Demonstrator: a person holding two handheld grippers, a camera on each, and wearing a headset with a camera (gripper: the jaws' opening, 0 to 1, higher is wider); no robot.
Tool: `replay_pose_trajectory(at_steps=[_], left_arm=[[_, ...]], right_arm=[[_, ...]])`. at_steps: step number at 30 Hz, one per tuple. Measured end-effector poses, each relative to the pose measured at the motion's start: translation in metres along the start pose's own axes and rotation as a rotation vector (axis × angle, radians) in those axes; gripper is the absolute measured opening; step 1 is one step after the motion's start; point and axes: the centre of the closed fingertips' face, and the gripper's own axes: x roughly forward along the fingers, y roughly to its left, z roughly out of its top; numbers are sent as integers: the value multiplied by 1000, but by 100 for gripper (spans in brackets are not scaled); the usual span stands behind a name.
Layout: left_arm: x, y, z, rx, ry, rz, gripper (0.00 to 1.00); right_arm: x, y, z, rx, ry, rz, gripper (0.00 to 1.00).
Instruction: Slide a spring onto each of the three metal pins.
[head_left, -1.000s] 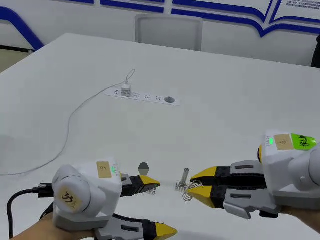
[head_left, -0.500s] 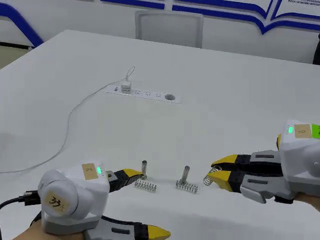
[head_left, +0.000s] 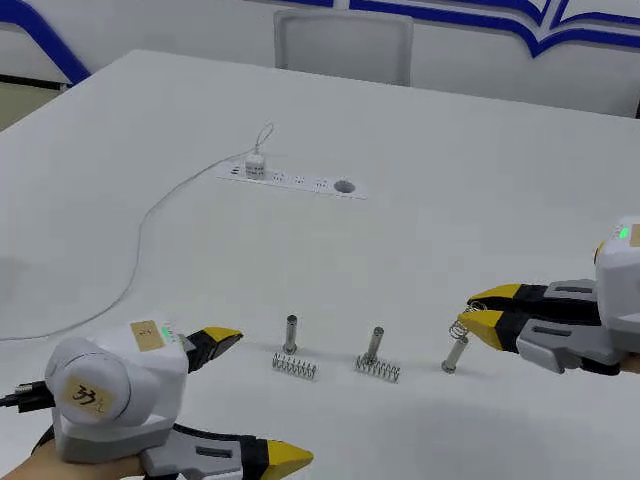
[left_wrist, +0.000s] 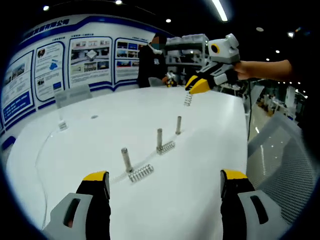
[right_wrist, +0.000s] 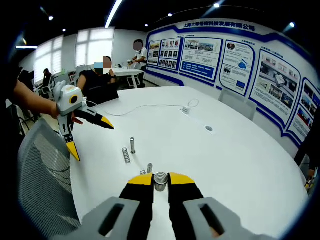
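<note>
Pinching the spring (right_wrist: 160, 181) between my right gripper's (head_left: 478, 312) fingertips, the bare pin (head_left: 454, 354) just beneath them, I should keep its coil upright and centred, then lower straight. My left gripper (head_left: 268, 395) hangs spread wide, holding nothing.

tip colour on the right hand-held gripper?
Yellow tips, black behind; clearest in the right gripper view, where the right hand-held gripper pinches a spring.

White counter (head_left: 450, 200), three metal pins upright in a row: left pin (head_left: 290, 334), middle pin (head_left: 375, 345), right pin (head_left: 455, 354). One spring (head_left: 294, 366) lies beside the left, a second spring (head_left: 377, 370) beside the middle (both flat). Farther back, a power strip (head_left: 290, 181), its cable (head_left: 140, 240) trailing off left.
</note>
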Motion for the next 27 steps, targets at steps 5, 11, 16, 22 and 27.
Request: replay_pose_trajectory(at_steps=[5, 11, 16, 22, 27], left_arm=[[-1, 5, 2, -19, -9, 18, 99], [-2, 8, -5, -26, 14, 20, 100], [-8, 11, -11, -35, 28, 31, 100], [-13, 20, -20, -52, 50, 61, 100], [-15, 22, -20, -66, 39, 70, 100]], right_arm=[[2, -11, -11, 24, 24, -33, 11], [8, -25, -21, 56, 41, -58, 11], [11, -28, -24, 69, 55, -66, 11], [15, -34, -33, 108, 63, -75, 11], [18, -33, -33, 121, 60, -69, 11]])
